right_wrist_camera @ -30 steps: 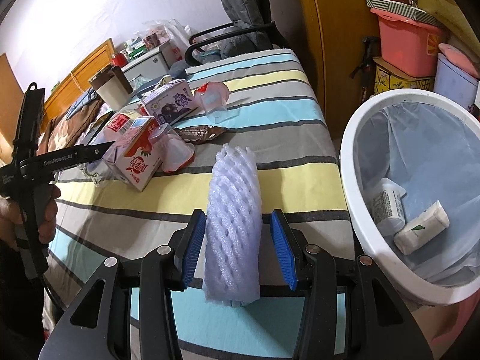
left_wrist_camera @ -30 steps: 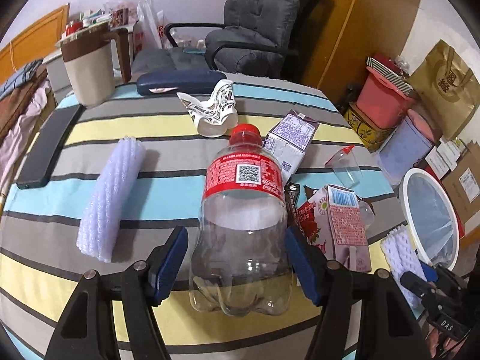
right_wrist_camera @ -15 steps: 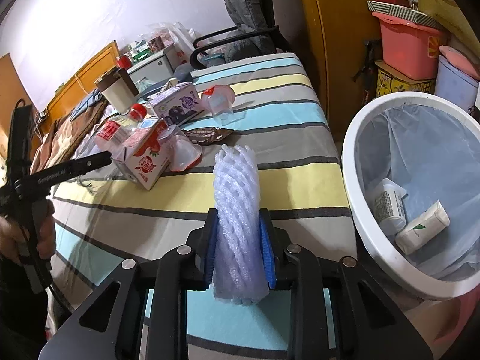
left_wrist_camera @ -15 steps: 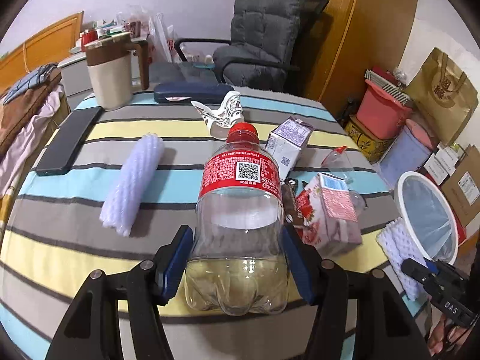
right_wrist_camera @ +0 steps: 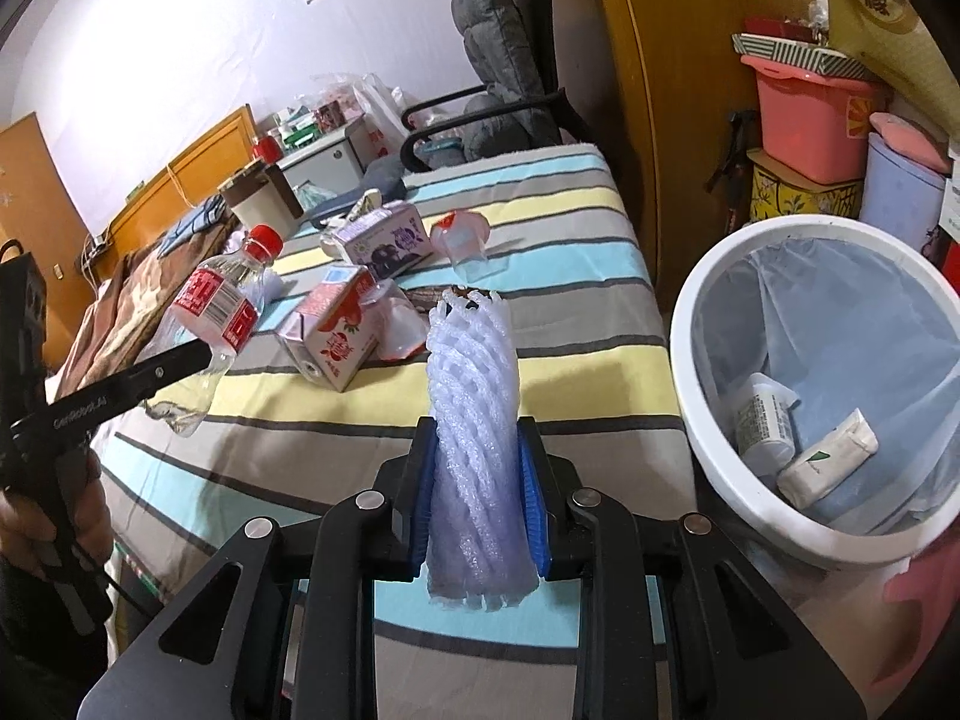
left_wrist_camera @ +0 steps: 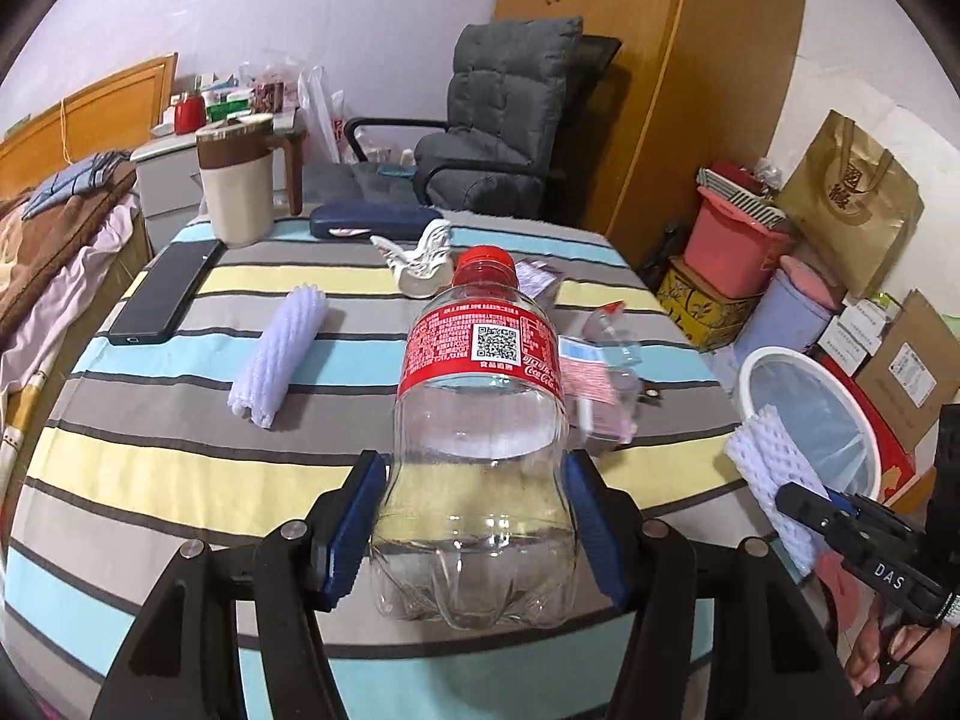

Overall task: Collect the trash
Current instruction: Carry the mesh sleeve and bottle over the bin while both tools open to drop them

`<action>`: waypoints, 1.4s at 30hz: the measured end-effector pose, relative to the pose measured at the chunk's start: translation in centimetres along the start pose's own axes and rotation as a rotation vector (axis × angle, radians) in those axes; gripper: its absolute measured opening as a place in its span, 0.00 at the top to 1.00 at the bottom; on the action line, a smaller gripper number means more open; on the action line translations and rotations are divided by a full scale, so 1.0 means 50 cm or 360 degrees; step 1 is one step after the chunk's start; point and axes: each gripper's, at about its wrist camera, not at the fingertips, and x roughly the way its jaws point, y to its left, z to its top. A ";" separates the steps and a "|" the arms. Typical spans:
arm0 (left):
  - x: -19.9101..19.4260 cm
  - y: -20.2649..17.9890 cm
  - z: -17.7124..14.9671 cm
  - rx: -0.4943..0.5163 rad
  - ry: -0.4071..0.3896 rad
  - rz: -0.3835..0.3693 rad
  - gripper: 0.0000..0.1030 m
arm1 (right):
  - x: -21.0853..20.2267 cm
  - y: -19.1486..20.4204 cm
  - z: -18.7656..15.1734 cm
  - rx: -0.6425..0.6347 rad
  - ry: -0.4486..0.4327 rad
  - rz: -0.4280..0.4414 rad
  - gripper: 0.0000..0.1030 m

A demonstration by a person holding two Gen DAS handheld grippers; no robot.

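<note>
Both grips have just landed. The right gripper (right_wrist_camera: 477, 501), whose jaws stood apart a second ago, now pinches the white foam fruit-net sleeve (right_wrist_camera: 474, 420), squashing it between the blue pads and raising it slightly off the striped cloth surface (right_wrist_camera: 576, 354). The left gripper (left_wrist_camera: 474, 531) has closed its jaws on the clear plastic cola bottle with red cap and label (left_wrist_camera: 480, 420) and lifted it clear of the surface; the right view shows it hanging tilted. The white round bin with a blue liner (right_wrist_camera: 696, 360) sits at three o'clock of the sleeve, already holding two wrappers. Judging by this, both pieces are ready to carry across; a second foam sleeve (left_wrist_camera: 279, 354) and two cartons remain.
</note>
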 end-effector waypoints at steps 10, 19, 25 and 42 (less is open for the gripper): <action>-0.034 -0.067 -0.006 0.0053 -0.0046 -0.0089 0.41 | -0.041 -0.014 0.002 0.0016 -0.0087 -0.0043 0.73; -0.020 -0.147 -0.008 0.0153 -0.0028 -0.0217 0.41 | -0.073 -0.049 0.006 0.0058 -0.0143 -0.0145 0.73; 0.001 -0.213 -0.008 0.0240 0.0009 -0.0332 0.41 | -0.093 -0.079 0.007 0.0092 -0.0173 -0.0242 0.73; 0.097 -0.406 0.000 0.0504 0.0120 -0.0543 0.41 | -0.130 -0.174 0.000 0.0219 -0.0206 -0.0427 0.73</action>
